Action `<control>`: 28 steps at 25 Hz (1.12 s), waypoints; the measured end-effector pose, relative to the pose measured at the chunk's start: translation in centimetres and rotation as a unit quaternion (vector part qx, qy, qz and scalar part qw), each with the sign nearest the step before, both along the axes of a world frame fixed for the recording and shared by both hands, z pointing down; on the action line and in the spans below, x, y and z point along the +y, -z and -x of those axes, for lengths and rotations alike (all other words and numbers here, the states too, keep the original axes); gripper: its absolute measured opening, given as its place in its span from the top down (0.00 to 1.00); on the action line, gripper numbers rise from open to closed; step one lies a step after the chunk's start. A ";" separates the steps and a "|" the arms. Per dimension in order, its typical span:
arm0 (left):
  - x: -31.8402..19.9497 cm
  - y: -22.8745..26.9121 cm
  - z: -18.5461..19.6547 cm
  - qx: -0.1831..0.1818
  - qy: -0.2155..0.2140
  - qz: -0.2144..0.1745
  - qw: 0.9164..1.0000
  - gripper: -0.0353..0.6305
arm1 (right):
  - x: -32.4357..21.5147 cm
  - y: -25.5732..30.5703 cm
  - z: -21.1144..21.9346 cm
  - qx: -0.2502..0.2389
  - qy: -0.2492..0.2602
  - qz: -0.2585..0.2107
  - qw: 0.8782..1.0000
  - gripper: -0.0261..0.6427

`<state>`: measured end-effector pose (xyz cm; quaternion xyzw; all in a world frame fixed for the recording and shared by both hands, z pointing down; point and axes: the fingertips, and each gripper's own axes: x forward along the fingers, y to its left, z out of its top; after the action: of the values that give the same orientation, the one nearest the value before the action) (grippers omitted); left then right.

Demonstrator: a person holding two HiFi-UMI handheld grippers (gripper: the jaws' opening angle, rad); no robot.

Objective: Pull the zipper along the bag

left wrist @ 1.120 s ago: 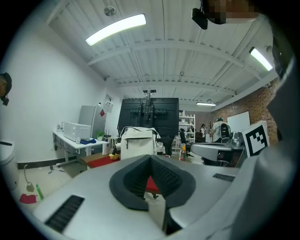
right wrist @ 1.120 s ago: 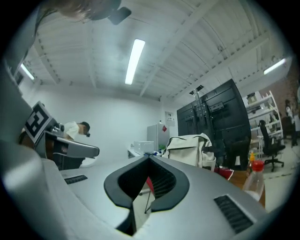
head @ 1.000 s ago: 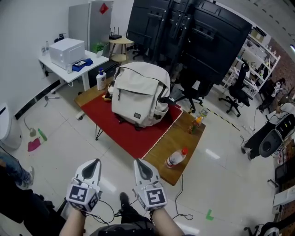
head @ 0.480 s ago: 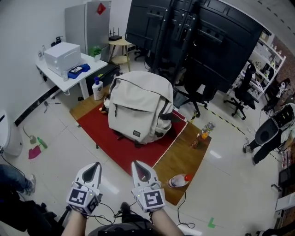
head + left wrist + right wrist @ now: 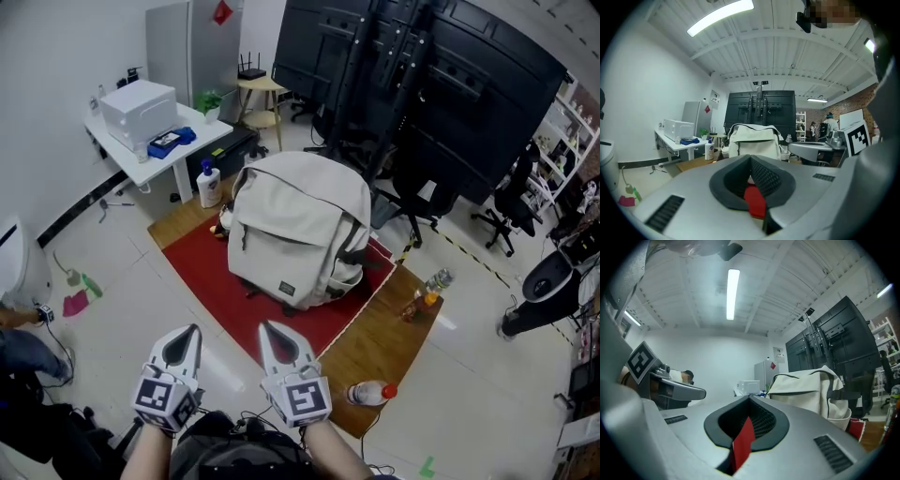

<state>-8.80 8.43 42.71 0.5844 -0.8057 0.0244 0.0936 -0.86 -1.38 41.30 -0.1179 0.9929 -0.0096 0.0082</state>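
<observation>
Both closed, empty, left tongs (image 5: 187, 337), right tongs (image 5: 272, 335), beige backpack (image 5: 300, 234) on red mat (image 5: 234, 292).

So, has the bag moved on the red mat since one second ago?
No. The bag still covers the far end of the mat, same near strip bare; only the view shifted.

Head view: from above, steeply down past left gripper (image 5: 190, 330) and right gripper (image 5: 266, 326) toward bag (image 5: 298, 230) on table (image 5: 375, 323), well off. Gripper views: low, roughly level, along own jaws. Shared by all three: bag, fridge (image 5: 173, 42).
</observation>
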 end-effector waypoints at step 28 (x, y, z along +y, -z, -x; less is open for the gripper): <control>-18.1 -2.5 17.9 0.011 -0.148 0.004 0.989 0.90 | -11.8 -1.5 17.3 0.025 -0.092 -0.002 0.995 0.95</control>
<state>-26.74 -9.72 45.23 0.6974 -0.7088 0.0343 0.1001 -18.15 -13.16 42.80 -0.2087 0.9778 -0.0042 -0.0156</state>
